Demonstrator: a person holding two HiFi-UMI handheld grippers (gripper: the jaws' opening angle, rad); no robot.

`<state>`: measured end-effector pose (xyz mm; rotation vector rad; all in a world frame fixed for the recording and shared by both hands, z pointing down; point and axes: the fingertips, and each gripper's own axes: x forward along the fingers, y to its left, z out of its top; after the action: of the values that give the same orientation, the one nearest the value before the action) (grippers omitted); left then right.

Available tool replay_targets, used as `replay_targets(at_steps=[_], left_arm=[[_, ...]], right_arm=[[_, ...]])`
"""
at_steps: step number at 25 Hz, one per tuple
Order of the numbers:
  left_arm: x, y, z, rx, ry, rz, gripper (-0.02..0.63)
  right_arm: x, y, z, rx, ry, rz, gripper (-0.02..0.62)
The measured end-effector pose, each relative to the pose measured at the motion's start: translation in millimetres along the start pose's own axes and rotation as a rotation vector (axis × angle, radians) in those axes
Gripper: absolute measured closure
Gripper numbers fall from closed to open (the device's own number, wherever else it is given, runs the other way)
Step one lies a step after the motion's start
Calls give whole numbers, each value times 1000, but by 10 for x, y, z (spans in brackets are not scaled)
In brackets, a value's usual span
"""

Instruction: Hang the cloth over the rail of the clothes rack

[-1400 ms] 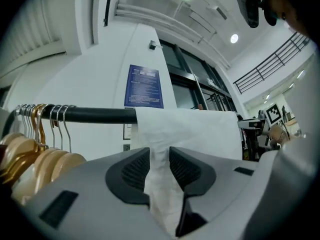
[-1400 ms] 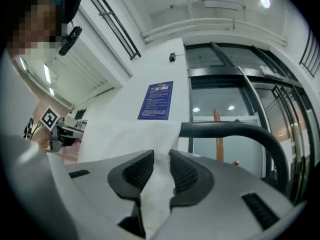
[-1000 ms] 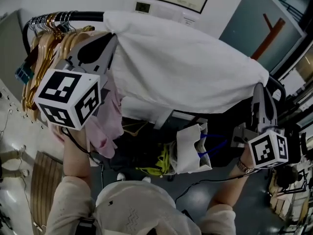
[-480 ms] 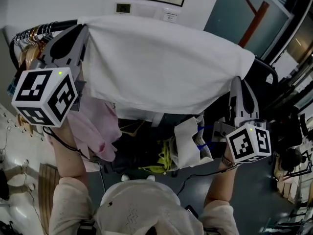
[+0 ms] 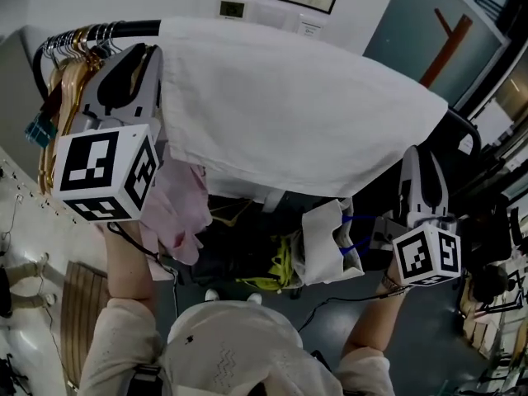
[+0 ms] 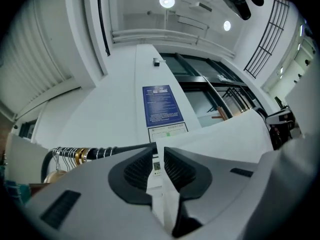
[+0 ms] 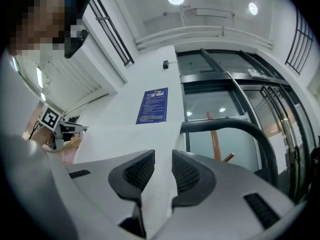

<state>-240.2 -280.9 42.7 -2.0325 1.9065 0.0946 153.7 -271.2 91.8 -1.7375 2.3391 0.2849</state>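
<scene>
The white cloth [image 5: 305,114] lies draped over the black rail [image 5: 136,29], spread along it between our two tools and hanging down the near side.

Our left gripper [image 5: 147,54] sits at the cloth's left edge. Its jaws have just been opening and now stand a little apart. In the left gripper view the cloth's [image 6: 225,139] edge runs up between the left gripper's [image 6: 158,156] jaws without being pinched, and the rail [image 6: 115,150] crosses just beyond their tips.

Our right gripper [image 5: 421,157] is at the cloth's right end, lower down. Its jaws have also just been opening and are wider apart. In the right gripper view the cloth [image 7: 125,139] hangs loose in the gap of the right gripper [image 7: 163,159], and the rail [image 7: 235,126] curves past on the right.

Left of the left gripper, hangers [image 5: 70,73] crowd the rail, and a pink garment [image 5: 186,205] hangs beneath it. Ahead of both tools, a blue notice [image 6: 161,105] is on the wall.
</scene>
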Motion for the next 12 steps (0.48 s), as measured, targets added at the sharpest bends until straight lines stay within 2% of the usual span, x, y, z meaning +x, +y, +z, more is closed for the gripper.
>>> replay_targets(at_steps=[2,5,7,9,12], left_arm=[[-68,-29,-45,-13,-7,-6,549],[-181,-169,-129,-30,-25,-57,549],[-282,-312,-284,-48,-25,-96,552],[-429,-489,-564,-82,-15,-136,574],[-682,-804,-1175,-137,55,-197,594]], right_arm=[[-72,-9,-19,-21,-32,-50,497],[-194,15,-124,-51,-34,-123,499],[-287,110,-313,-25,3,-101,502],[-398,262,-633,20,59,-42,577],[-566,537,-1236,66,145,47,578]])
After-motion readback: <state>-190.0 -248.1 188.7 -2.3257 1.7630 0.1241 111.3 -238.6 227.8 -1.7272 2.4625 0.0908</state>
